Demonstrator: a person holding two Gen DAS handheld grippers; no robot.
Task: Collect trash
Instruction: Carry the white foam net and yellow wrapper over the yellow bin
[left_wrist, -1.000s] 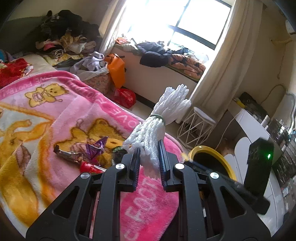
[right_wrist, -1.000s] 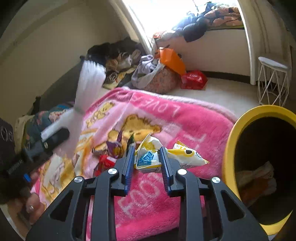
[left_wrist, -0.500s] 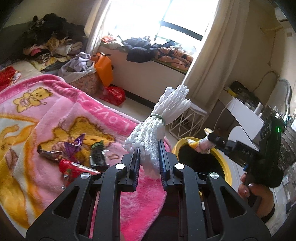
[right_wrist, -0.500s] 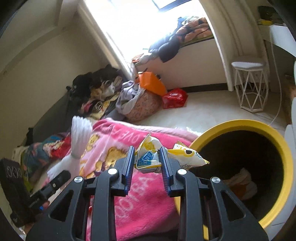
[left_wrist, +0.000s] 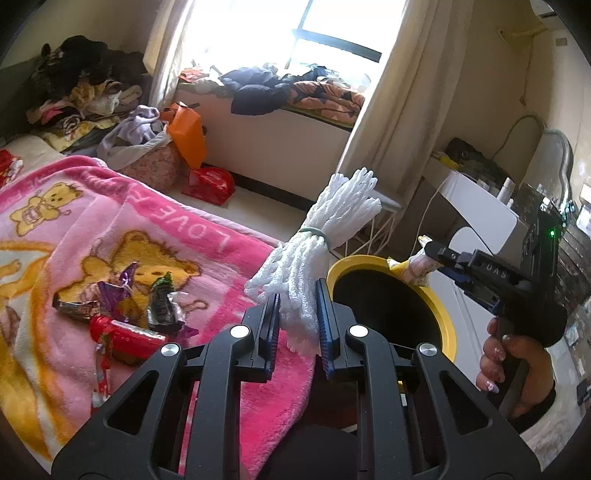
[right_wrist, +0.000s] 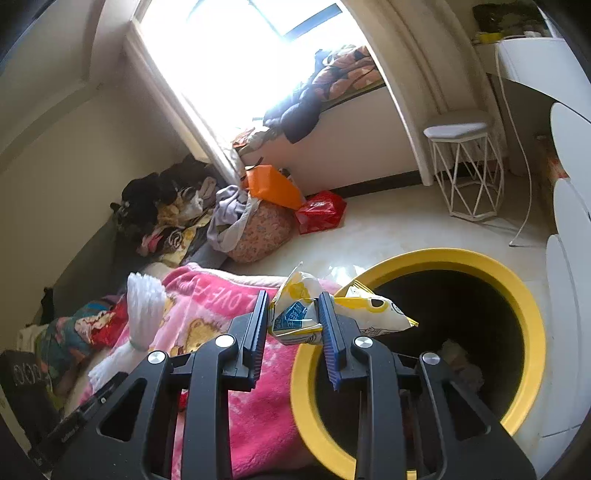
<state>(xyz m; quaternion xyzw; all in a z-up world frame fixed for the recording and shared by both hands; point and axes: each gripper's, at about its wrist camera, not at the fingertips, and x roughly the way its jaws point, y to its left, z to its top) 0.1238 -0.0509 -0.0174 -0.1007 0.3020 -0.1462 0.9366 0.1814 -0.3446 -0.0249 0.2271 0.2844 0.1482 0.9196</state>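
Right gripper (right_wrist: 293, 323) is clamped on a crumpled yellow-and-white wrapper (right_wrist: 332, 314), and the thing that matters here is where the bin (right_wrist: 524, 295) sits relative to it: the black mouth opens ahead of and below the fingers, mostly off to their right. The wrapper's long axis runs sideways across the jaws, with its pointed end sticking out to the right so it already hangs over the yellow rim (the pinched end looks to be over the near edge rather than the middle). My guess is that letting go now would probably land it inside, but a nudge further right over the opening would make it safer, since a light wrapper can flutter back onto the bed.

Left gripper (left_wrist: 297, 325) is closed on a bundle (left_wrist: 325, 251) of white foam sticks tied with a band, pointing up and away from its fingers. In its view the bin (left_wrist: 445, 328) is just to the right of the fingers, so that one's close too, though the right gripper (left_wrist: 436, 258) is nearer the opening.

More wrappers (left_wrist: 125, 306) lie on the pink blanket (left_wrist: 221, 302), ahead and to the left of the left gripper, well apart from the bin. There's already something at the bottom of the bin, too dark to tell what.
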